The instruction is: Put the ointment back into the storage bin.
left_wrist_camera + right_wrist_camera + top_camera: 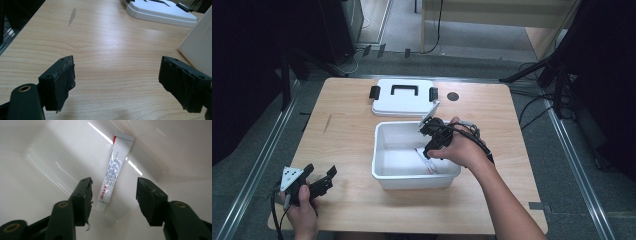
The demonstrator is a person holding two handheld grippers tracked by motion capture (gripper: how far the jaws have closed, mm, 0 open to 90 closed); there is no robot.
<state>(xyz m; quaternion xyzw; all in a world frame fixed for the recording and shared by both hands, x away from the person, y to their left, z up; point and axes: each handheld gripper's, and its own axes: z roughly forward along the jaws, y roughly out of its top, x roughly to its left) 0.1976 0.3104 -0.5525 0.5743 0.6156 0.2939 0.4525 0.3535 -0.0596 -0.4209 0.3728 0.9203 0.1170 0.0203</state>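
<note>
Reaching down into the white bin (384, 172), the right hand-held gripper (113, 188) hangs wide open over a small tube (112, 172) — nothing held, jaws to either side of the tube's cap end. The tube lies on the bin floor against a wall, near a corner. This looks like either the approach to a pick or the moment just after a drop; I cannot tell which. A pick would call for lowering and closing across the tube's narrow body. The left hand-held gripper (116, 82) rests open and empty on the surface (105, 50), apart from the bin — the lid (403, 97) lies behind.
</note>
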